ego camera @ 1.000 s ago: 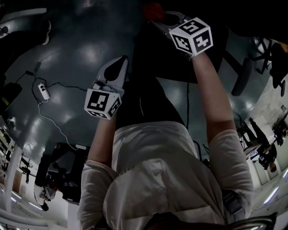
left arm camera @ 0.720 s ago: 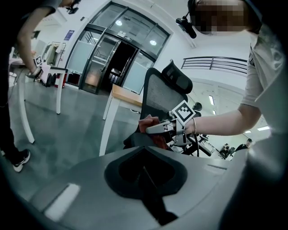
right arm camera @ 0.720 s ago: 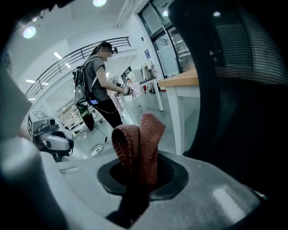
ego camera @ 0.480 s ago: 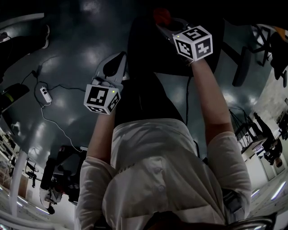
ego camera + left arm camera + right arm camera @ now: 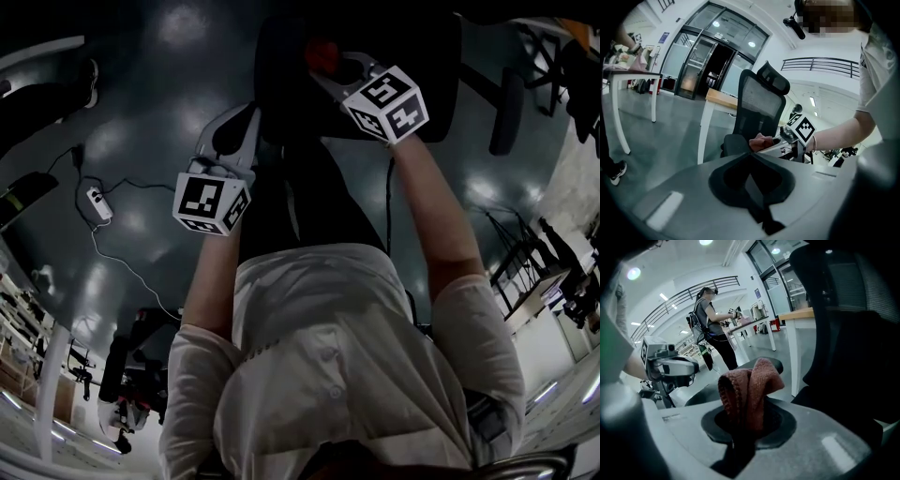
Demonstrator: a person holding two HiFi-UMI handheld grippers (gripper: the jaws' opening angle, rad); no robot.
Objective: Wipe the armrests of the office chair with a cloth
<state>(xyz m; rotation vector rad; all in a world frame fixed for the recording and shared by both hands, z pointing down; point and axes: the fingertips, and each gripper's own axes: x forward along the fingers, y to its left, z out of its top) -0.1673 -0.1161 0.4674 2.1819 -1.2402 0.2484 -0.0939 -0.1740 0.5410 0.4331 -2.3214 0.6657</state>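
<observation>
The black office chair [image 5: 427,66] lies at the top of the head view. In the left gripper view its mesh back [image 5: 759,105] stands upright with a headrest. My right gripper [image 5: 328,66] is shut on a bunched red-brown cloth [image 5: 749,387], also seen as the cloth [image 5: 323,49] in the head view. The cloth hangs just in front of a dark rounded armrest pad [image 5: 772,363]; I cannot tell if they touch. My left gripper [image 5: 248,122] is held lower and to the left, beside the chair, shut with nothing in it. The left gripper view shows the cloth [image 5: 761,140] at the chair's side.
A power strip [image 5: 94,201] with a trailing cable lies on the dark glossy floor at left. A wooden-topped white table [image 5: 719,98] stands behind the chair. Another person [image 5: 710,329] stands in the background. More chairs [image 5: 511,108] sit at right.
My right gripper with the cloth has shifted a little down and left in the head view, and more of the chair shows. The left gripper has hardly moved.
</observation>
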